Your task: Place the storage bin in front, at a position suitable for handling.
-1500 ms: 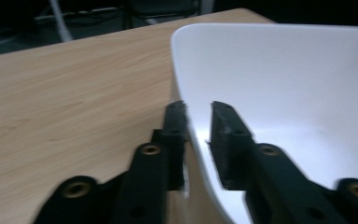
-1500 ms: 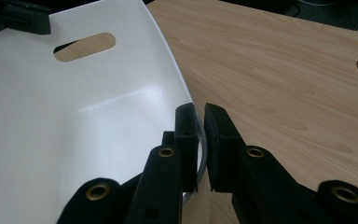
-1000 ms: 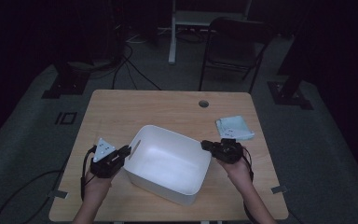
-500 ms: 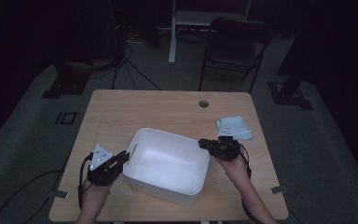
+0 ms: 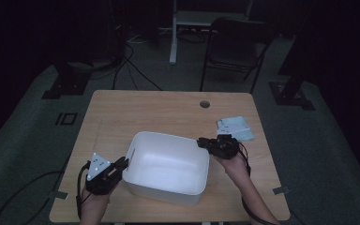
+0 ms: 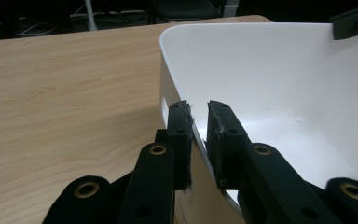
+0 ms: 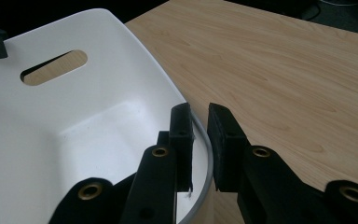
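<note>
white tub [image 5: 166, 166] rim between both hand-held grippers, left [image 5: 121, 164] and right [image 5: 204, 143] seemingly clamped on it

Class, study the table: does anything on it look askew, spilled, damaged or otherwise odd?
Only one thing: the white tub sits skewed to the table edges, its wall between the jaws of the left gripper and the right gripper. Nothing looks spilled or damaged. A pale blue packet lies flat near the right edge.

Left claw [image 6: 198, 126] apparently pinches the white tub's [image 6: 279, 74] rim.
</note>
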